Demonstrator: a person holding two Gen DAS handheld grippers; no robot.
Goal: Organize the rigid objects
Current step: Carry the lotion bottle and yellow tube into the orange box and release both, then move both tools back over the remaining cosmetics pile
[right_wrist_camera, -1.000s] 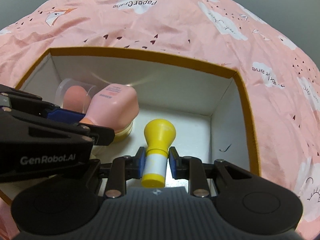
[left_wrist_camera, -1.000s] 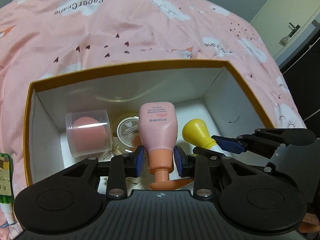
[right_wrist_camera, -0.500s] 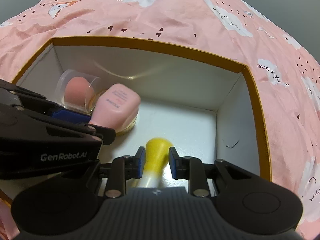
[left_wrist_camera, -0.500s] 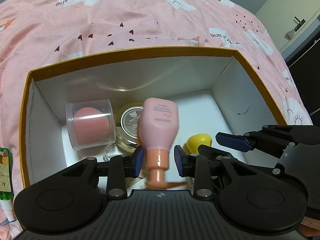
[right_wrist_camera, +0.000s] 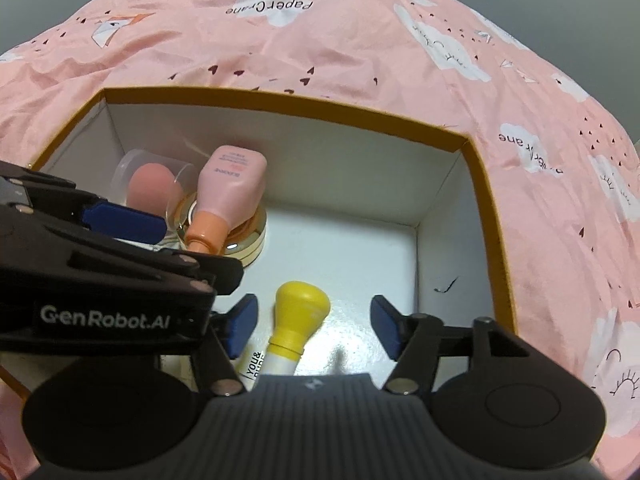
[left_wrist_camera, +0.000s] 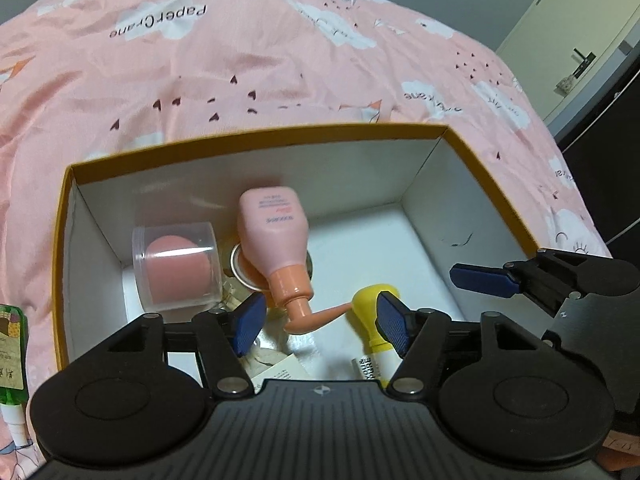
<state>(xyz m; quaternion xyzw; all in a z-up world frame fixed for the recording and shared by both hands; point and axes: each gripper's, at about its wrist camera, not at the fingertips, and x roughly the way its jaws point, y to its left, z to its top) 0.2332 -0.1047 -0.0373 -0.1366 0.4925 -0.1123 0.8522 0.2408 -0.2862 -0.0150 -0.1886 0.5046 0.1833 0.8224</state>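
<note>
Pink bottle (left_wrist_camera: 274, 236) lies in the box (left_wrist_camera: 472, 152), just ahead of the left tool (left_wrist_camera: 318, 320), which is wide and holds nothing. Its pump points back at the tool.

Yellow bottle (right_wrist_camera: 298, 324) lies between the fingers of the wide right tool (right_wrist_camera: 312, 328), long way pointing ahead.

A home bedroom: a bed under a pink cloud-print duvet (left_wrist_camera: 280, 80) fills the scene, with a door (left_wrist_camera: 568, 40) at far right.
</note>
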